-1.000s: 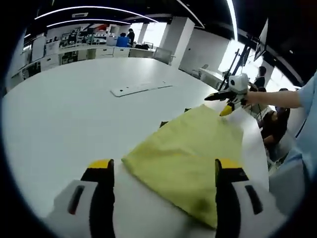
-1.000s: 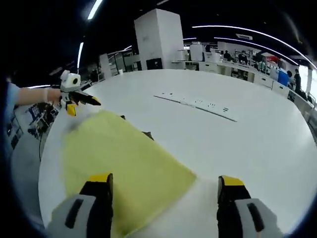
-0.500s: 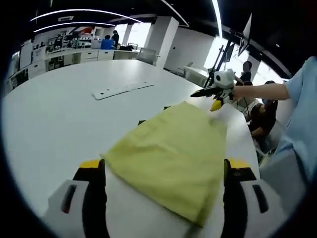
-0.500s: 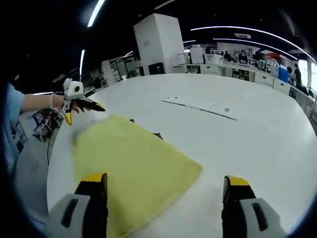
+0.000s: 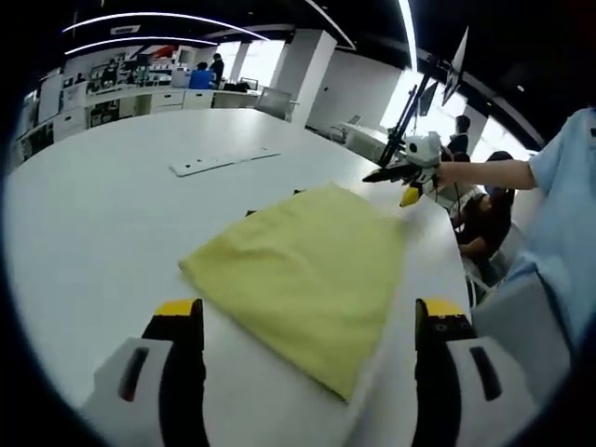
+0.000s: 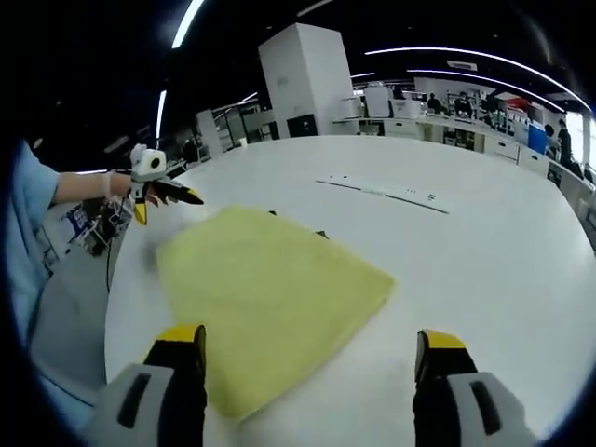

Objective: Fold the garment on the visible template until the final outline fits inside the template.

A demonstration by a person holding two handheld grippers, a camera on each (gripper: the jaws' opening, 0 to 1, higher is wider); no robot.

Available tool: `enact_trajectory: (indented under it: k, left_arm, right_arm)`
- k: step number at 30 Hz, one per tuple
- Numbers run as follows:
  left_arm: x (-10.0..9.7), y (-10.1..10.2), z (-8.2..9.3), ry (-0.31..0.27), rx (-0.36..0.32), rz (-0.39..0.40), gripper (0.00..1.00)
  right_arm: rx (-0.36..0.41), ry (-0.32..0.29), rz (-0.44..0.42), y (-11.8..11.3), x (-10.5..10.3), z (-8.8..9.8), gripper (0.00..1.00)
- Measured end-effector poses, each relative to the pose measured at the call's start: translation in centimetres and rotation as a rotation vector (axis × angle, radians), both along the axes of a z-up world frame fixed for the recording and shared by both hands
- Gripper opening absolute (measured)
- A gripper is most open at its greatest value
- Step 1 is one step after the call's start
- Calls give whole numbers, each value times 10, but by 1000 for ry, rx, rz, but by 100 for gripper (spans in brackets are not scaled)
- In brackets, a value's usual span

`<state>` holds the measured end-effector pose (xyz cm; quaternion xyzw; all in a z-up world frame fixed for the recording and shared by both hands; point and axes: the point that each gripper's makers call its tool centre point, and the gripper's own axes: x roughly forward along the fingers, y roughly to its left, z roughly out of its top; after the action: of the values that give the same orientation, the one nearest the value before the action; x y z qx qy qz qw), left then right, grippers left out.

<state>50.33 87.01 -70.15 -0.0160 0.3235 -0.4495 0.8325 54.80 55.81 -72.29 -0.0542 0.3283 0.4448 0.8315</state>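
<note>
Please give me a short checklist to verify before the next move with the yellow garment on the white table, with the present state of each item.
1. Yellow garment lies flat and folded on the white table: ok.
2. Left gripper open, holding nothing: ok.
3. Right gripper open, holding nothing: ok.
4. Garment outline fits inside the template: cannot tell; only small dark bits show at its far edge.
5. Whole garment is in sight: ok.
6. White strip lies apart from the garment: ok.

light-blue sleeve [image 5: 563, 223], yellow-tipped tool [image 5: 307, 321] — grey-white body
</note>
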Motion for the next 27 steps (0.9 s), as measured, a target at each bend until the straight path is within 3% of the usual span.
enact_trajectory:
  k: [12, 17, 27]
  left_arm:
    - [-38, 9, -7, 16, -21, 26, 87]
    - [-54, 11, -15, 50, -26, 30, 84]
    - [-63, 9, -15, 51, -33, 39, 78]
  right_arm:
    - [-3, 9, -10, -11, -35, 0, 93]
    - [-9, 11, -8, -17, -47, -1, 92]
    - [1, 19, -8, -16, -56, -1, 89]
